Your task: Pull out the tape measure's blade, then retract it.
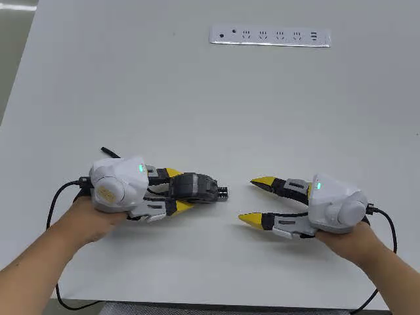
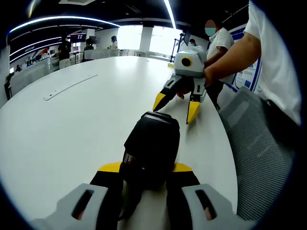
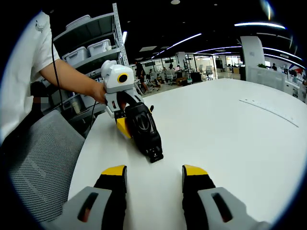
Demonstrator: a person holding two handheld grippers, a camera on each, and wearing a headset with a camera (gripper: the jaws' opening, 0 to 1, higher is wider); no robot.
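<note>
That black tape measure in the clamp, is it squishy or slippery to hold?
Probably stiff: the tape measure looks undeformed between the left gripper's closed jaws. Its dark casing looks matte, maybe rubbery, so likely not slippery. Flat-sided, it seems unlikely to roll on the table.

Left claw (image 1: 180,189) clamped, right claw (image 1: 247,200) spread, tips facing inward

One left gripper (image 1: 180,189), one right gripper (image 1: 247,199), one tape measure (image 1: 195,187), one power strip (image 1: 270,35), one white table (image 1: 197,98)

Black tape measure (image 1: 195,187), white table (image 1: 164,92)
</note>
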